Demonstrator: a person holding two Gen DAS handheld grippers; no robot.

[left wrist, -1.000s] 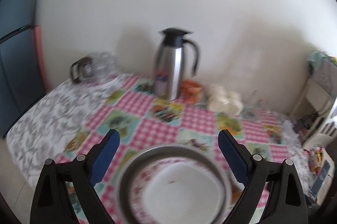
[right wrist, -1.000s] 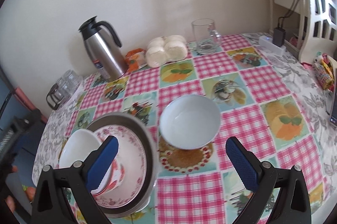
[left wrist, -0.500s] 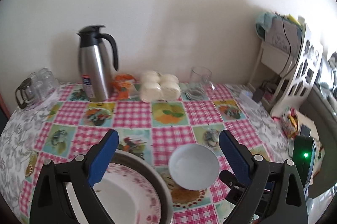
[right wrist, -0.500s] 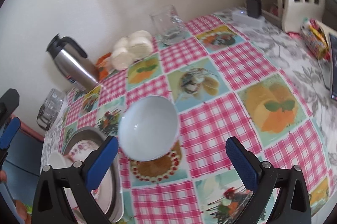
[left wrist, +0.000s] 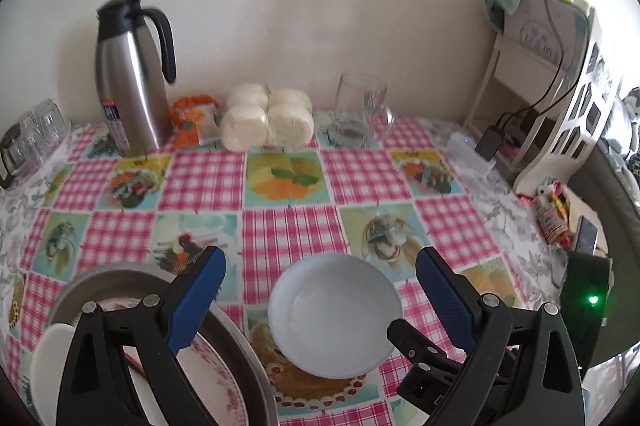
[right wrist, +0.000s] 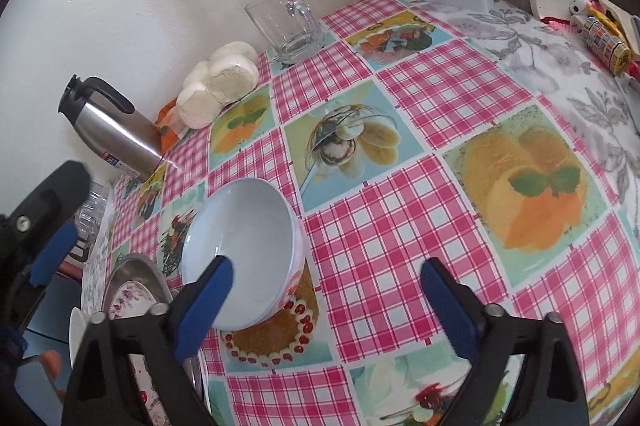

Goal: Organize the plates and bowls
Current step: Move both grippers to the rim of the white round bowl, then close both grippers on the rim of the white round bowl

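Far left edge of the tabletop (left wrist: 280, 226): a cluster of small glasses (left wrist: 32, 133). Near left corner: metal tray (left wrist: 244, 354) carrying a floral plate (left wrist: 212, 374) and a white bowl (left wrist: 48, 366), partly hidden behind your left gripper (left wrist: 320, 290). Your left gripper is released, jaws spread wide, nothing between the pads, hovering above the near edge. A second white bowl (left wrist: 334, 314) sits upright and empty just beside the tray, on the cake picture of the checked cloth, apart from the tray rim. Along the back edge: steel thermos jug (left wrist: 130, 77), orange packet (left wrist: 192, 117), wrapped white buns (left wrist: 266, 121), glass mug (left wrist: 360, 113), then a white power strip (left wrist: 470, 153) toward the back right corner. Your right gripper (right wrist: 326, 300) is also released, jaws wide, holding nothing; its left pad overlaps the bowl's (right wrist: 244, 250) near rim in the right wrist view, contact cannot be told. The right edge holds candy packets (right wrist: 604, 41).
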